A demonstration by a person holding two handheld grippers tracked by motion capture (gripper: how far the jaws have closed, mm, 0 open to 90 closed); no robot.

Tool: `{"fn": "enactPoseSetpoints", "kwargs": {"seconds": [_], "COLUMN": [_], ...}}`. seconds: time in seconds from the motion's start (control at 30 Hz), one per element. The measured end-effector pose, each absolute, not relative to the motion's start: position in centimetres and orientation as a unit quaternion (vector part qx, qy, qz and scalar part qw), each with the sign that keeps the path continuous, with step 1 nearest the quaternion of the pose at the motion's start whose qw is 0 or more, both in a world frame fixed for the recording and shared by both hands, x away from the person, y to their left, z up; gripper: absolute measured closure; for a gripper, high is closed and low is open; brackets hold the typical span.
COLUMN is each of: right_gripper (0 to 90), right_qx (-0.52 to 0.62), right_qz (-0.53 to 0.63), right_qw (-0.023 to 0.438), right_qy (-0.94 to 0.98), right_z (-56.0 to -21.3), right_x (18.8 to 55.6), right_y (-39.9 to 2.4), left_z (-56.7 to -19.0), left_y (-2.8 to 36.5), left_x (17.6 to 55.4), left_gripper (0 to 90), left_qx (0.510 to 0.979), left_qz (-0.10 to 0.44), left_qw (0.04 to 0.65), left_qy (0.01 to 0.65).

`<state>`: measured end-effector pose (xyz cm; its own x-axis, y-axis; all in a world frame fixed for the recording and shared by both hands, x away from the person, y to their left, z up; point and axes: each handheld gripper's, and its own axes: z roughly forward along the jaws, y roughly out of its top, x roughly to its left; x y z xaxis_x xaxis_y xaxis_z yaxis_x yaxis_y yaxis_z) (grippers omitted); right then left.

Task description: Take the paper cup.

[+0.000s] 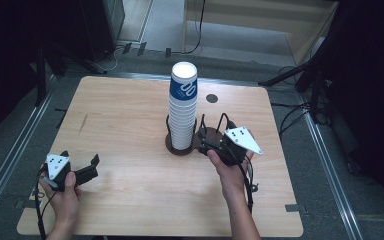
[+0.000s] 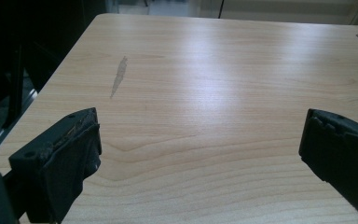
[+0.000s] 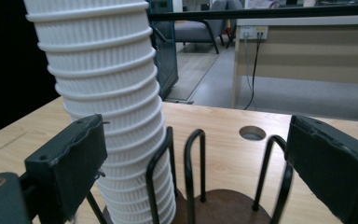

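A tall stack of white ribbed cups (image 1: 182, 112), the top one with a blue band, stands upright in the left bay of a dark wire holder (image 1: 192, 142). The holder sits on a wooden table (image 1: 130, 125), a little right of the table's middle. Its round brown base shows beneath the stack, and its thin black wire loops rise around the stack's foot and around the bay to the right of the stack. In the right gripper view the stack (image 3: 107, 102) leans slightly and its lowest cups sit inside the wire loops (image 3: 191, 172).

The right gripper (image 1: 211, 145) is just right of the stack, at the holder's right bay and low near the table. Its jaws are spread wide, with nothing pressed between them; seen along them, the stack's lower part and the wire loops lie between and beyond the jaws. Whether a jaw touches the wire cannot be told.

The left gripper (image 1: 82, 165) is well left of the stack, near the table's left front part, held low over the wood. Its jaws are also spread wide with bare table between them.

Behind and right of the stack a small round hole (image 1: 211, 98) is cut in the tabletop. Well left of the stack a faint grey smear (image 2: 119, 77) marks the wood.
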<state>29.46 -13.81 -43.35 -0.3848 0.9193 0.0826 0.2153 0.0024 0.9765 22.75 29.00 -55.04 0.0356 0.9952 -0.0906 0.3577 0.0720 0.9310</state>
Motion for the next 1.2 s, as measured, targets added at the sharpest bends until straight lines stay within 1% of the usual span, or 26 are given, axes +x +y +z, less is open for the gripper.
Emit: {"fn": "enactPoseSetpoints", "kwargs": {"seconds": [0.37, 0.57, 0.7, 0.9, 1.2], "right_gripper": [5.1, 0.0, 0.0, 0.0, 0.0], "right_qx": [0.436, 0.426, 0.423, 0.419, 0.429], "right_qz": [0.555, 0.561, 0.563, 0.560, 0.549], "right_qw": [0.308, 0.289, 0.291, 0.299, 0.311], "right_qy": [0.639, 0.649, 0.647, 0.649, 0.646], "right_z": [-42.2, -41.5, -41.0, -40.3, -40.0], "right_x": [30.3, 30.9, 31.4, 31.9, 33.1], "right_y": [-11.9, -10.6, -9.8, -8.6, -7.6], "left_z": [-55.0, -55.0, -55.0, -55.0, -55.0], "left_y": [29.1, 29.0, 29.1, 29.0, 29.0], "left_x": [22.8, 22.9, 22.9, 23.0, 23.0], "left_gripper": [0.0, 0.0, 0.0, 0.0, 0.0], "left_qx": [0.577, 0.580, 0.587, 0.590, 0.592], "left_qz": [0.361, 0.360, 0.350, 0.349, 0.345], "left_qw": [0.438, 0.436, 0.441, 0.440, 0.441], "left_qy": [0.587, 0.586, 0.582, 0.580, 0.580]}}
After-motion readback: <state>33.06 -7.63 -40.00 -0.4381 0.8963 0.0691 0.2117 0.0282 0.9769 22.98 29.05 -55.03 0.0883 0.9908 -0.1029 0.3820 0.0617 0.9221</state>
